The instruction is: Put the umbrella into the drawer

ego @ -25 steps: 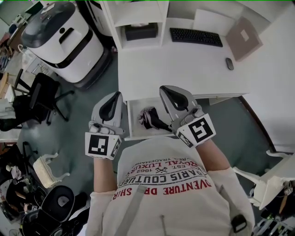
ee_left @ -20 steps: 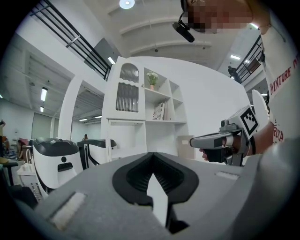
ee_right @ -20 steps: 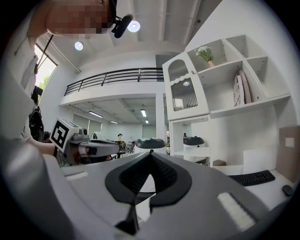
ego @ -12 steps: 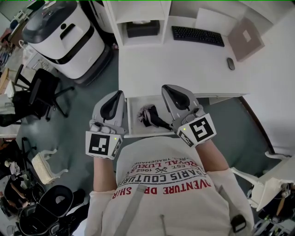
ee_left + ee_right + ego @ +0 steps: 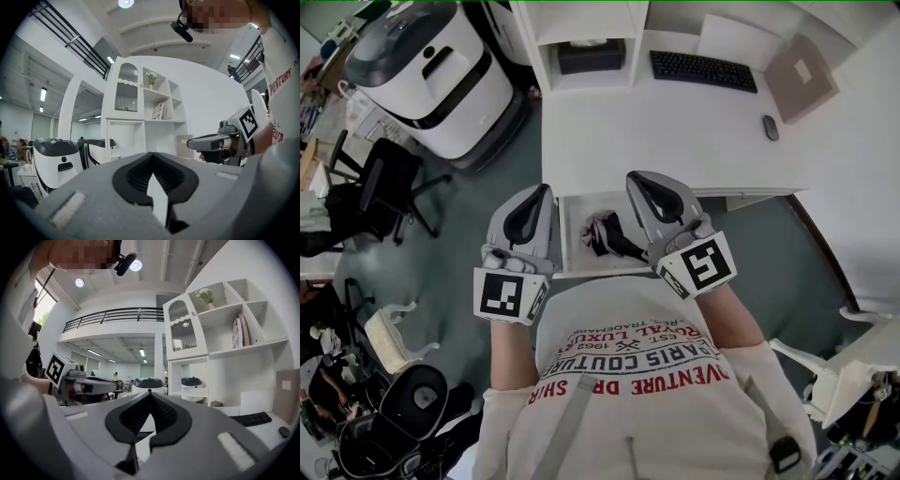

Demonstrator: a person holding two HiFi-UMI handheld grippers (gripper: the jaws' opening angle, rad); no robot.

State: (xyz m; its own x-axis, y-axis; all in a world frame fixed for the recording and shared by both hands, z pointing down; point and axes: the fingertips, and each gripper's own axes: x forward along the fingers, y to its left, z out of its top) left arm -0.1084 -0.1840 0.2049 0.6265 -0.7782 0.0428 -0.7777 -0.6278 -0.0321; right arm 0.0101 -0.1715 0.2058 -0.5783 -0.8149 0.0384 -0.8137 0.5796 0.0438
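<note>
Reader: Where is the umbrella?

Describer: Folded and black, the umbrella point(image 5: 607, 239) lies inside the open drawer point(image 5: 591, 274). The drawer is pulled out from the near edge of the white bench point(image 5: 675, 131). The umbrella sits toward the drawer's middle and right side.

Reader: And the grippers?

Describer: Both are held level above the drawer. The left gripper point(image 5: 541, 189) hangs just outside the drawer's left wall. The right gripper point(image 5: 636, 179) hangs over its right side, covering part of the umbrella's handle end. Each has its jaws clenched together with nothing between them.

Reader: What could go wrong?

Describer: The umbrella looks placed, so the likely remaining step is pushing the drawer in. If any part of the umbrella stands above the rim, it could jam under the bench's near edge. A push from one side only might skew the drawer.
</note>
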